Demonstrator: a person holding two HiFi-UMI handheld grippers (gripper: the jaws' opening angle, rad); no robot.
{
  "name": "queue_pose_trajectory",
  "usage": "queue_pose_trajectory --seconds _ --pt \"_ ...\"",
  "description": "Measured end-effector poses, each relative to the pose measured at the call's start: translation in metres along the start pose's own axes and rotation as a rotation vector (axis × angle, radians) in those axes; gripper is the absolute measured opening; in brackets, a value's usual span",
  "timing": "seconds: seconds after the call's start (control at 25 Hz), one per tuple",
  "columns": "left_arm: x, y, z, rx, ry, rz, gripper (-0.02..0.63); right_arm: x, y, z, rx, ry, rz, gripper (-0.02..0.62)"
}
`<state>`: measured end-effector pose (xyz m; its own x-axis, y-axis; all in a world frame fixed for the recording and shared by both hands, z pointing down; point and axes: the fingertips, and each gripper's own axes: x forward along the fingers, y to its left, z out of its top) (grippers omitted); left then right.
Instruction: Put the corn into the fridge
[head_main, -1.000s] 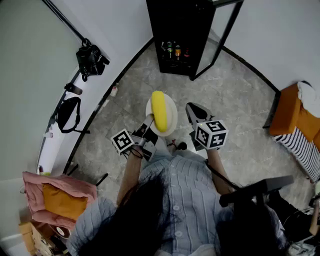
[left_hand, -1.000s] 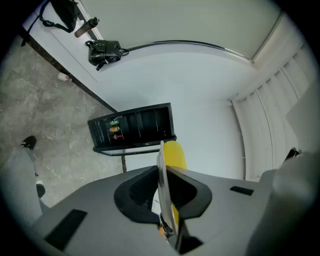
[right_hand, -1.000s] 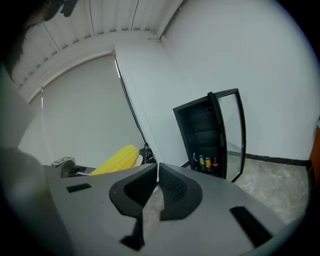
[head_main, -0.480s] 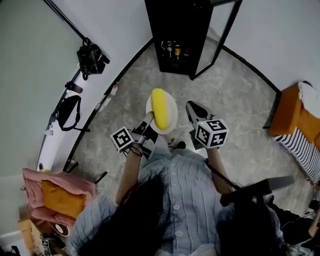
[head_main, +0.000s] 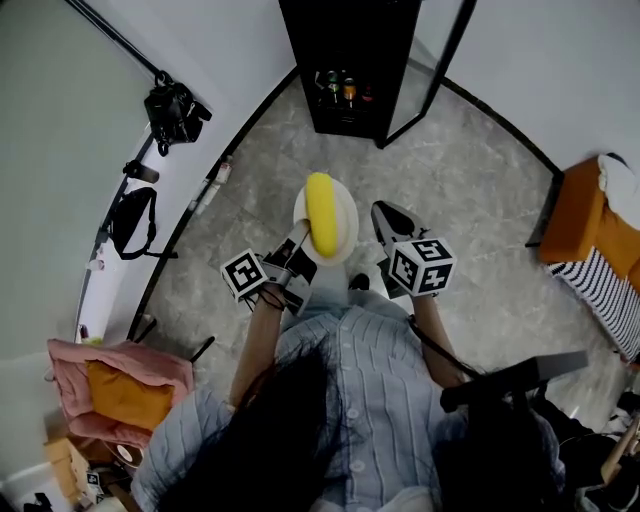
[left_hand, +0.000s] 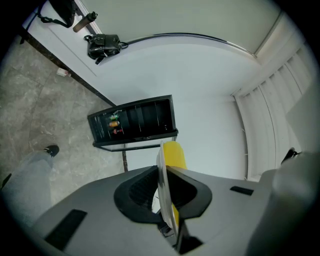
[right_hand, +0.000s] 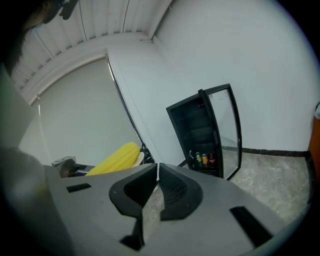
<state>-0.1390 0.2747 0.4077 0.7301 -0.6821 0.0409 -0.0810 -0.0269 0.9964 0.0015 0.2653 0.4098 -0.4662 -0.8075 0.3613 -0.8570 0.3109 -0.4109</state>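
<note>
slight shift only: the fridge (head_main: 345, 50) and floor (head_main: 470, 230) have slid a bit up the head view since a second ago. the plate (head_main: 344, 213) with the corn (head_main: 320, 212) on it nudged up with them. both grippers sit about where they were in frame. reads as a slow carry toward the fridge, not there yet, with open floor between plate and fridge.

left gripper (head_main: 298, 243): jaws narrow, clamped on the plate rim; the left gripper view shows the plate edge-on between them. corn lies loose on the plate, nothing pins it.

right gripper (head_main: 380, 210): jaws together, nothing between them. it sits just beside the plate, not touching.

fridge door (head_main: 445, 55) stands open, cans (head_main: 340, 88) low inside. so the door step looks done; what's left is approach and place. main risk imo: corn rolls off if the plate tips.
</note>
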Motion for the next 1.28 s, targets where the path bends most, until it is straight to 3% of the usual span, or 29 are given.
queue_pose_trajectory --seconds 0.2,0.56,0.84,1.28 --pt "0.032 -0.001 0.005 0.001 0.019 -0.001 0.040 0.009 -0.029 0.009 0.032 -0.010 -0.019 0.025" --pt "0.107 -0.002 0.052 -0.010 0.053 -0.003 0.040 0.056 -0.075 0.052 0.047 -0.014 -0.060 0.025" --pt "0.160 -0.005 0.105 -0.012 0.061 -0.011 0.040 0.121 -0.089 0.090 0.036 0.020 -0.049 0.025" --pt "0.199 0.001 0.156 -0.034 0.061 -0.018 0.040 0.164 -0.110 0.119 0.036 0.034 -0.084 0.025"
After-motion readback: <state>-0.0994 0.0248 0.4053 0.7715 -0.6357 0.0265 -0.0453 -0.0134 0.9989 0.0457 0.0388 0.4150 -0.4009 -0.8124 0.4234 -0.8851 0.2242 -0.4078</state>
